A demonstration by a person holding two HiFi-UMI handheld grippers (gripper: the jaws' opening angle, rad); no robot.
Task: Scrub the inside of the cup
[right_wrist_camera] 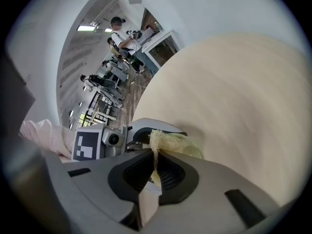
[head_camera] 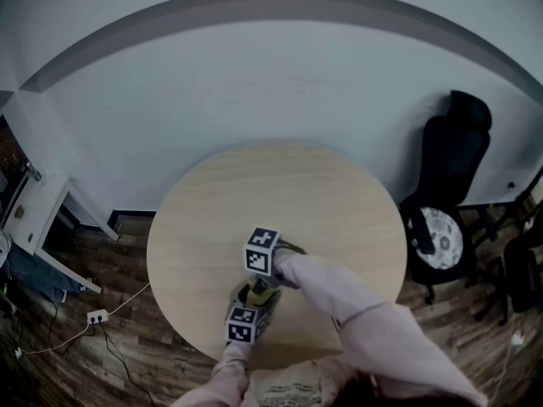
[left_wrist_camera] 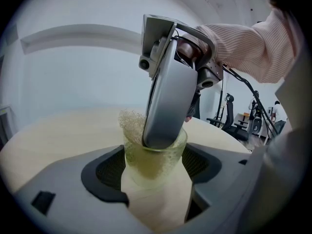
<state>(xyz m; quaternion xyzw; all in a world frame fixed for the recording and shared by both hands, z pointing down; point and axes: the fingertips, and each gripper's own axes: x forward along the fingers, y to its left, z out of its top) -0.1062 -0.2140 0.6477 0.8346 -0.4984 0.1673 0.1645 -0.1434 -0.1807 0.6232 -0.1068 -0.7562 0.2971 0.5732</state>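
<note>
A clear glass cup (left_wrist_camera: 155,162) stands upright on the round wooden table (head_camera: 280,193), and my left gripper (left_wrist_camera: 155,173) is shut on its sides. From above, my right gripper (left_wrist_camera: 163,106) dips its jaws into the cup's mouth. It is shut on a pale yellow mesh scrubber (right_wrist_camera: 155,141), and a tuft of that scrubber (left_wrist_camera: 129,122) sticks out over the rim. In the right gripper view, the cup (right_wrist_camera: 189,148) lies just past the right gripper (right_wrist_camera: 155,172), with the left gripper (right_wrist_camera: 105,141) behind it. Seen from the head, both grippers meet near the table's front edge: left gripper (head_camera: 244,319), right gripper (head_camera: 266,265).
A black office chair (head_camera: 447,185) stands right of the table. A white desk (head_camera: 30,214) and a power strip (head_camera: 97,316) with cables sit at the left on the wooden floor. A person (right_wrist_camera: 122,35) sits far off among desks.
</note>
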